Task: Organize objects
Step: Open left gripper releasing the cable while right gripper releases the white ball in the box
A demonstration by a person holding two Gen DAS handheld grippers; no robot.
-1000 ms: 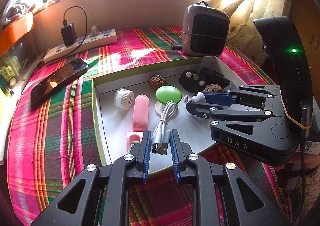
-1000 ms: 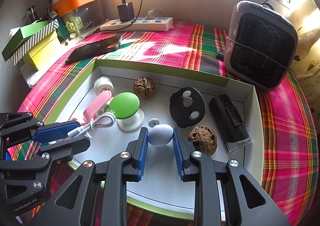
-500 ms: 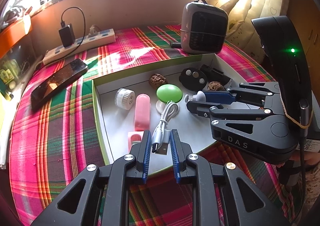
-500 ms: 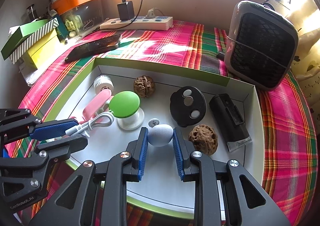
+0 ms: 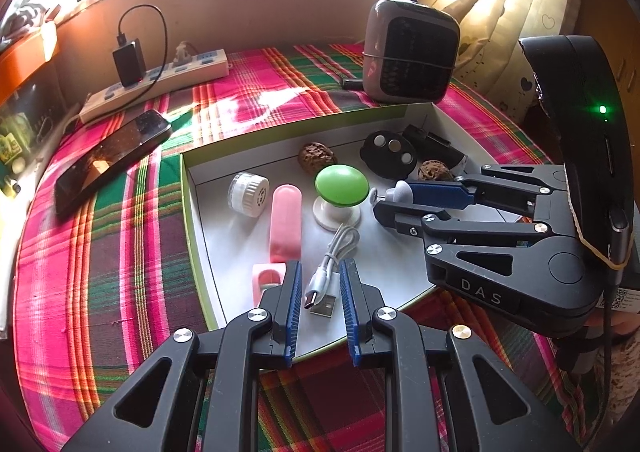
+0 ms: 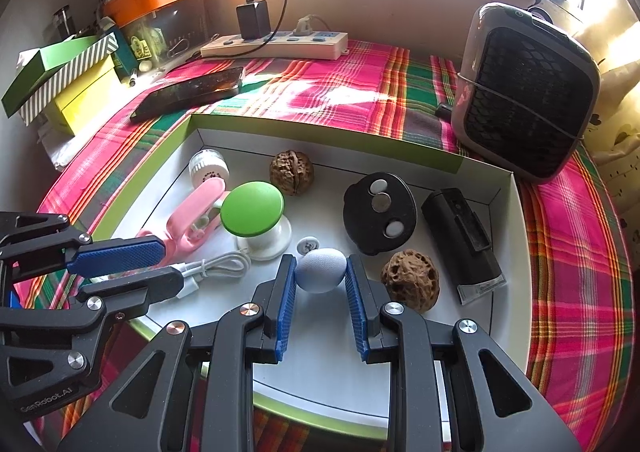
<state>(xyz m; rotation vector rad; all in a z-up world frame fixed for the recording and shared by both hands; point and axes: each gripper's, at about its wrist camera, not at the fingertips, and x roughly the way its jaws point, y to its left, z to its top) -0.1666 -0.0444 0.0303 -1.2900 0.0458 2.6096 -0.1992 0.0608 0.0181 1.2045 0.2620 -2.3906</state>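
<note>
I see the big white box [image 6: 516,219] on the counter. My right gripper [image 6: 320,280] has its jaws pinched on the little grey egg [image 6: 321,270], just in front of the green button [image 6: 252,207]. My left gripper [image 5: 319,284] pinches the white cable [image 5: 330,264], lying long-ways out toward that button.

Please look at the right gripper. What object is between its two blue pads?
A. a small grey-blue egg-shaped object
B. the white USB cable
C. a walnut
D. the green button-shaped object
A: in the right wrist view, the right gripper has its blue pads pressed on both sides of the small grey-blue egg-shaped object inside the white tray.
</note>
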